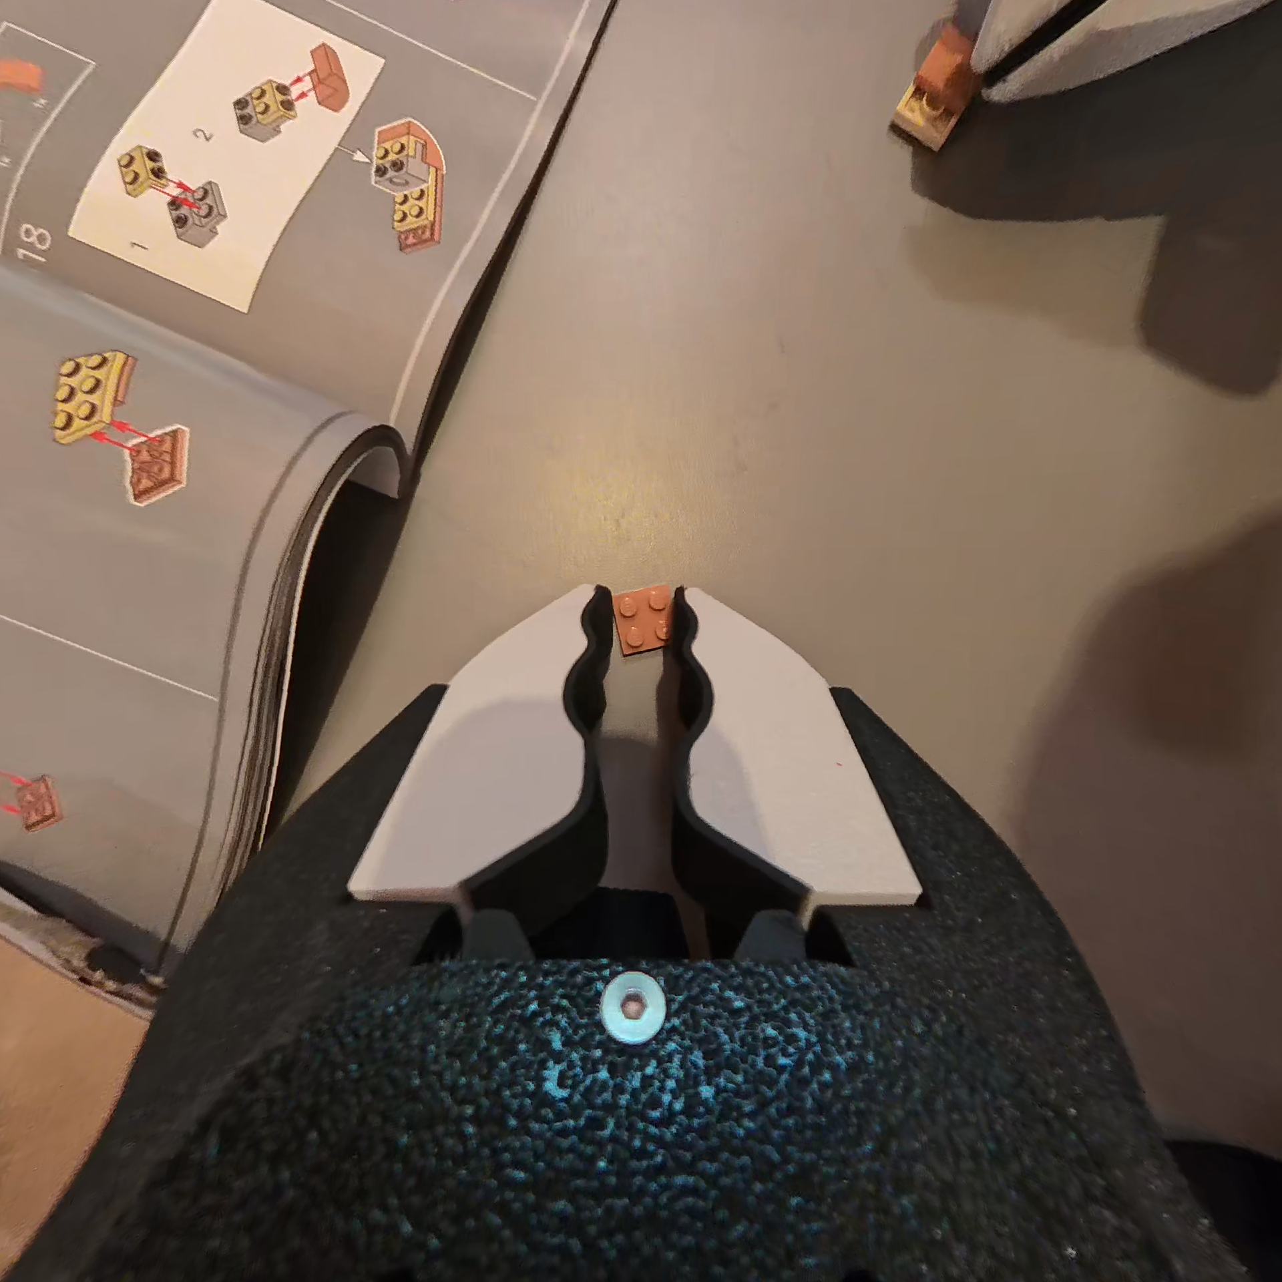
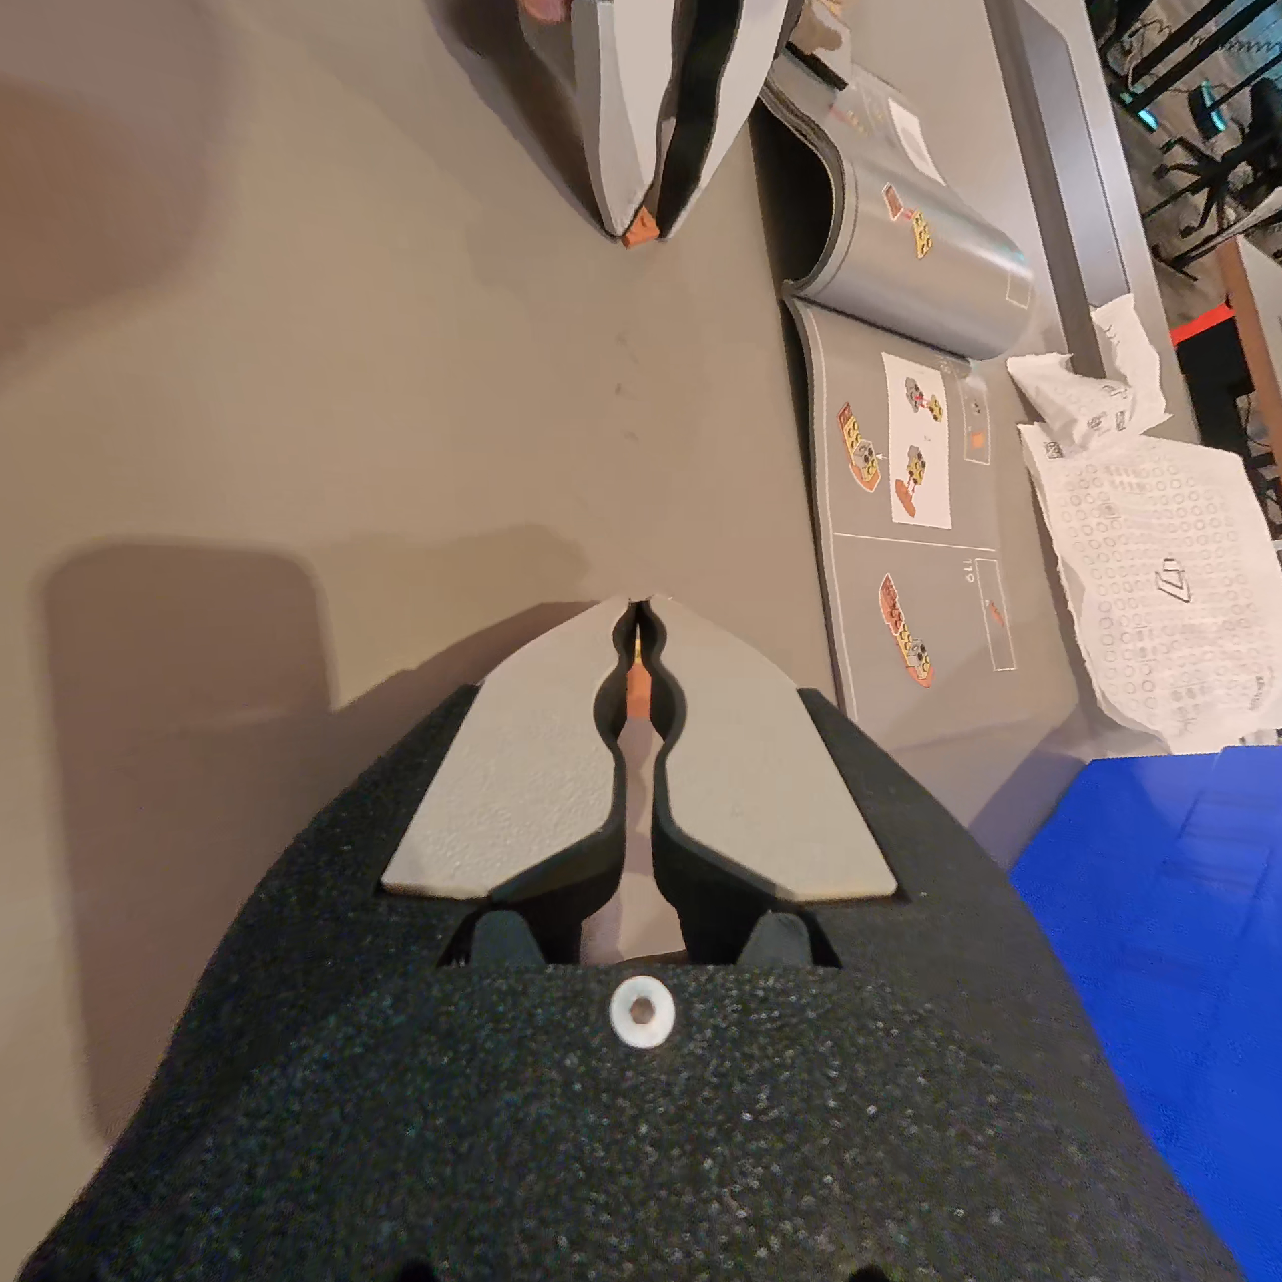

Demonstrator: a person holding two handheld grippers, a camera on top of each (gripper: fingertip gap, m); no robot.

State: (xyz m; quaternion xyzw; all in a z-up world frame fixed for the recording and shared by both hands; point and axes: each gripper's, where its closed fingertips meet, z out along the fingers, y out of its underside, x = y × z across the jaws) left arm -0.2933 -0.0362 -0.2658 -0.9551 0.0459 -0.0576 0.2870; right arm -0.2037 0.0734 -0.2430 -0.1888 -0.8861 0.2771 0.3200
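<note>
My left gripper (image 1: 642, 598) is shut on a small orange two-by-two studded plate (image 1: 645, 621), studs up, both pads against its sides just over the grey table (image 1: 763, 347). The right wrist view shows the same grasp from the front, with the orange plate (image 2: 638, 234) at the left gripper's tips (image 2: 635, 225). My right gripper (image 2: 642, 609) is shut on a small brick assembly with a thin tan plate (image 2: 637, 642) and an orange-brown piece (image 2: 638, 694). In the left wrist view, at the top right, the assembly (image 1: 933, 104) juts from the right gripper (image 1: 978, 76).
An open instruction booklet (image 1: 208, 347) with brick diagrams lies left of the left gripper; it also shows in the right wrist view (image 2: 902, 485). Crumpled white printed paper (image 2: 1144, 555) and a blue surface (image 2: 1179, 971) lie at the right. A table edge (image 1: 55, 1006) shows lower left. The grippers' ends are close to 15 cm from one another.
</note>
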